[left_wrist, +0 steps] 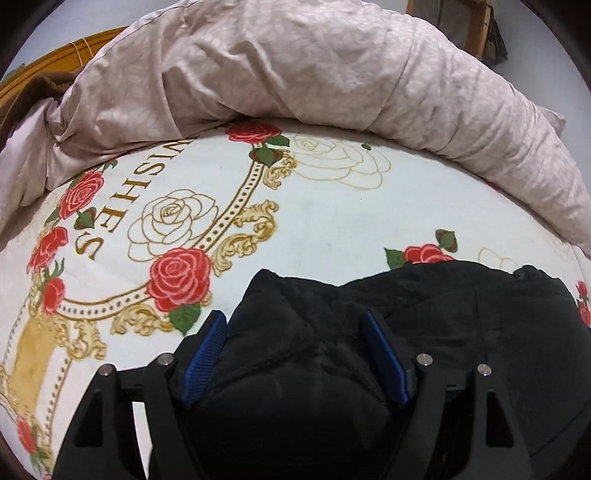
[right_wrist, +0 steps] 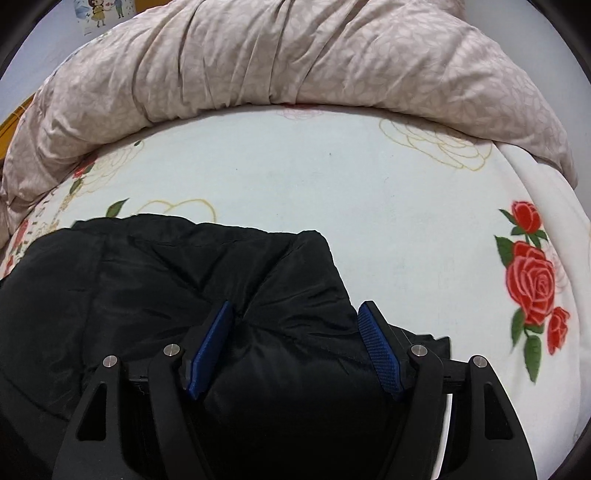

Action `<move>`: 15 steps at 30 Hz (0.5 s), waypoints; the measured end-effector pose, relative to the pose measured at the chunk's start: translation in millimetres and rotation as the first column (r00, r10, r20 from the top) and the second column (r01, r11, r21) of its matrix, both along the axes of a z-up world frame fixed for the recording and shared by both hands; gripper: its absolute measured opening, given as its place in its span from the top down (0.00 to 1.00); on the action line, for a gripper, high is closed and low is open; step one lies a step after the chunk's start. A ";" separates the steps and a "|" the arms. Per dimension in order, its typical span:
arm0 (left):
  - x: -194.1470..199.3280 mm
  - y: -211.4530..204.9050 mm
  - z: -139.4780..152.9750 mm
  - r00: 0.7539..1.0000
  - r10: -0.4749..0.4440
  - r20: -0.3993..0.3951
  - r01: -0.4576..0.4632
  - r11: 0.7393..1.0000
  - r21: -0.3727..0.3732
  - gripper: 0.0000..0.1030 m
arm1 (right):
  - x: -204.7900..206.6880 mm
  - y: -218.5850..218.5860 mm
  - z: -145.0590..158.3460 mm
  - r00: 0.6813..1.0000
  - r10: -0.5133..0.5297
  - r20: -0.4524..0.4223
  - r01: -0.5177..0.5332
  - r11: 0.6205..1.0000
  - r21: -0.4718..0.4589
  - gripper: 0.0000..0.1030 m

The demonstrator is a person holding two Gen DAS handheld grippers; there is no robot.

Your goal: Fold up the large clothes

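Note:
A black padded jacket [left_wrist: 461, 314] lies on the rose-printed bed sheet [left_wrist: 332, 221], at the near edge in both views. In the left wrist view a thick bunch of it with a raised corner [left_wrist: 269, 284] fills the space between the blue pads [left_wrist: 207, 350] of my left gripper [left_wrist: 295, 328], and both pads press on the fabric. In the right wrist view my right gripper [right_wrist: 295, 317] holds the jacket's [right_wrist: 166, 277] other side the same way, jaws wide. Creases run in toward the left pad [right_wrist: 214, 339]. The jacket's lower part is hidden under the grippers.
A crumpled beige duvet [left_wrist: 295, 66] is heaped across the far side of the bed, the duvet [right_wrist: 295, 55] curving round both ends. Bare sheet [right_wrist: 369, 184] stretches between jacket and duvet. A wooden frame [left_wrist: 476, 26] stands beyond the bed at the right.

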State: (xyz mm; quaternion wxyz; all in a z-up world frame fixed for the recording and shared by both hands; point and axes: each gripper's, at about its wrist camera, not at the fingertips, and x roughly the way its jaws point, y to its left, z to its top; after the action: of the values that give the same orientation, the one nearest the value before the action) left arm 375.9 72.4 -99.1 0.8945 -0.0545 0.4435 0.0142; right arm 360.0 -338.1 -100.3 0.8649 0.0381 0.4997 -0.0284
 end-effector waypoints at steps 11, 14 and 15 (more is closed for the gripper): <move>-0.1 3.7 10.0 0.999 0.032 0.003 -0.032 0.999 -0.019 0.27 | -9.9 -9.8 25.6 0.999 -0.040 0.028 0.039 0.999 0.033 0.33; -31.7 10.7 47.1 0.997 0.020 0.080 -0.015 0.998 -0.064 0.28 | -43.7 -11.7 66.3 0.993 -0.022 0.119 0.016 0.998 0.053 0.35; -45.3 11.3 58.6 0.993 0.008 0.114 0.000 0.998 -0.068 0.28 | -56.5 -11.1 76.5 0.990 -0.016 0.140 0.009 0.999 0.048 0.35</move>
State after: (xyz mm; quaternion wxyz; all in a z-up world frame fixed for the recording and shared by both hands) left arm 330.6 83.8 -40.5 0.9160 -0.0867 0.3916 -0.0022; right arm 303.5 -349.2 -23.8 0.8965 0.0637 0.4380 -0.0191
